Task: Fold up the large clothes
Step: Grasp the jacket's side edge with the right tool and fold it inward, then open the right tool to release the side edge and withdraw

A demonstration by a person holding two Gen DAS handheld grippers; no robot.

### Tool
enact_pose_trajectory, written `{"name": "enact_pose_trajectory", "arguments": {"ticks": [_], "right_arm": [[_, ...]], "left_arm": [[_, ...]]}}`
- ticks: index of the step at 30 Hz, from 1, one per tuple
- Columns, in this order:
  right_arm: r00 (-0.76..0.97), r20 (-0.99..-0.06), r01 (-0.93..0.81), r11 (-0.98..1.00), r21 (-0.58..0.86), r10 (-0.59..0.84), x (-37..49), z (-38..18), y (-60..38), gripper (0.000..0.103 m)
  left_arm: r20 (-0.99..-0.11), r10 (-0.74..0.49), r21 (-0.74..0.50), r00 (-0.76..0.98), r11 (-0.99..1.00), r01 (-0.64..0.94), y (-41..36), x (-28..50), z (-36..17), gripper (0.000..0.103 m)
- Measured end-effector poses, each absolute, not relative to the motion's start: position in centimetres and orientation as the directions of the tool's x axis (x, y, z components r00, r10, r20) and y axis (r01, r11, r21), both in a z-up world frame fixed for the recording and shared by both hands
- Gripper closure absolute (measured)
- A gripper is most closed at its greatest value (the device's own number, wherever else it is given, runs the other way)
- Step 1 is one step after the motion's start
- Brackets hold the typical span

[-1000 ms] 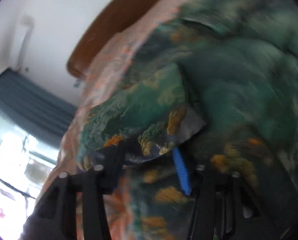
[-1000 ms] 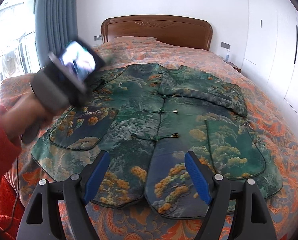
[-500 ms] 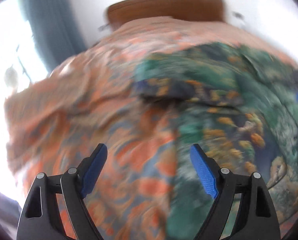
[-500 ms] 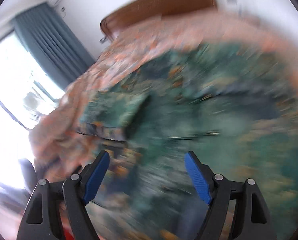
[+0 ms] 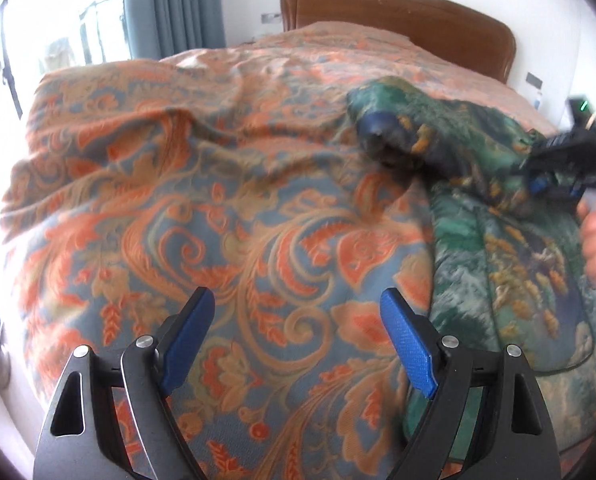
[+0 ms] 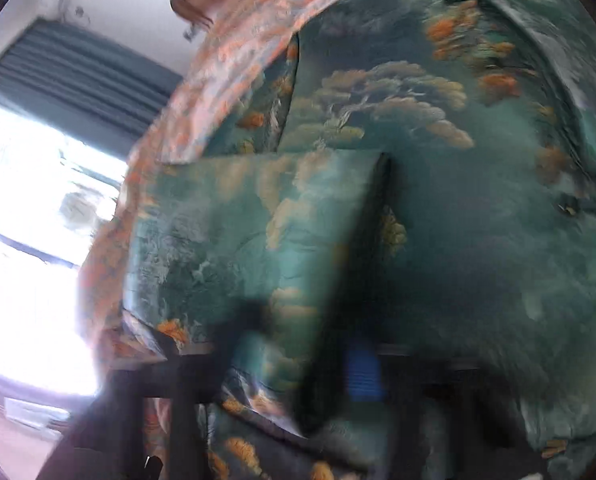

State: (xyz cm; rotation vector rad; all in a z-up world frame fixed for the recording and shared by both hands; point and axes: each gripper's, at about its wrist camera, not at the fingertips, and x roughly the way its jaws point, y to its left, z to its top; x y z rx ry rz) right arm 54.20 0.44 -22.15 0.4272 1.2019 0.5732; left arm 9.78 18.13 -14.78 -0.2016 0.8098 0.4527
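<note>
Jacket edge pinched by right gripper, bedspread bare beside it

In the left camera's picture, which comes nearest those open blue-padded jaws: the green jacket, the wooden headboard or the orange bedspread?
1. Orange and blue patterned bedspread, directly under the left gripper.
2. Green brocade jacket, to the right.
3. Brown wooden headboard, at the far end.

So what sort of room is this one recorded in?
A bedroom, most likely: a bed with an orange patterned bedspread, a wooden headboard, and curtains by a bright window.
</note>
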Motion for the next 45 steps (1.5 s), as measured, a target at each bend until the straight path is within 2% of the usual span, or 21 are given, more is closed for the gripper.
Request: {"name": "enact_pose_trajectory", "arguments": {"ticks": [4, 7, 12, 17, 19, 22, 23, 24, 27, 31, 33, 36, 40, 45], "right_arm": [[0.391, -0.687, -0.271, 0.790, 0.551, 0.613, 54.5, -16.4, -0.8, 0.090], [0.524, -0.659, -0.301, 0.841, 0.449, 0.540, 55.4, -11.4, -4.1, 0.091], [0.654, -0.660, -0.197, 0.925, 0.325, 0.371, 58.4, -8.3, -10.9, 0.092], [0.674, -0.707, -0.092, 0.974, 0.206, 0.213, 61.4, -11.0, -15.8, 0.092], [0.640, -0.743, -0.084, 0.979, 0.185, 0.195, 62.2, -13.0, -16.8, 0.091], [0.580, -0.800, -0.046, 0.986, 0.159, 0.156, 63.3, -16.5, -16.7, 0.069], [0.566, -0.811, -0.028, 0.987, 0.156, 0.145, 63.5, -17.3, -16.7, 0.055], [0.563, -0.813, -0.020, 0.986, 0.165, 0.148, 63.5, -17.7, -16.6, 0.051], [0.592, -0.782, -0.025, 0.975, 0.221, 0.193, 62.9, -16.9, -16.7, 0.051], [0.714, -0.685, -0.083, 0.989, 0.119, 0.142, 60.1, -13.6, -15.3, 0.051], [0.714, -0.671, -0.195, 0.978, 0.079, 0.197, 59.3, -12.9, -13.7, 0.051], [0.650, -0.720, -0.292, 0.954, 0.059, 0.243, 59.1, -14.4, -11.6, 0.051], [0.551, -0.817, -0.277, 0.961, 0.012, 0.169, 60.5, -18.5, -9.8, 0.051], [0.564, -0.811, -0.226, 0.974, 0.030, 0.156, 60.7, -18.7, -9.9, 0.051]], "left_arm": [[-0.716, 0.302, -0.040, 0.629, 0.882, -0.469, 18.5, 9.1, -14.0, 0.017], [-0.705, 0.290, -0.064, 0.647, 0.883, -0.466, 18.5, 9.2, -13.4, 0.017], [-0.703, 0.292, -0.039, 0.649, 0.895, -0.444, 17.5, 9.6, -13.3, 0.017], [-0.710, 0.297, -0.007, 0.638, 0.904, -0.428, 16.7, 10.2, -13.8, 0.017], [-0.712, 0.303, 0.006, 0.634, 0.905, -0.426, 16.5, 10.3, -13.8, 0.017], [-0.713, 0.314, 0.023, 0.627, 0.904, -0.426, 16.2, 10.4, -13.9, 0.017], [-0.713, 0.315, 0.024, 0.627, 0.904, -0.427, 16.2, 10.3, -13.9, 0.017], [-0.713, 0.316, 0.024, 0.627, 0.903, -0.428, 16.2, 10.2, -13.8, 0.017], [-0.713, 0.316, 0.018, 0.626, 0.901, -0.433, 16.3, 10.2, -13.7, 0.017], [-0.716, 0.321, 0.028, 0.619, 0.900, -0.435, 16.3, 10.4, -13.8, 0.017], [-0.719, 0.322, 0.033, 0.616, 0.901, -0.432, 16.2, 10.4, -13.7, 0.017], [-0.716, 0.324, 0.036, 0.619, 0.902, -0.431, 15.9, 10.3, -13.6, 0.017], [-0.713, 0.318, 0.035, 0.624, 0.906, -0.422, 15.8, 10.0, -13.2, 0.017], [-0.728, 0.315, 0.049, 0.609, 0.910, -0.412, 16.0, 10.1, -12.9, 0.017]]}}
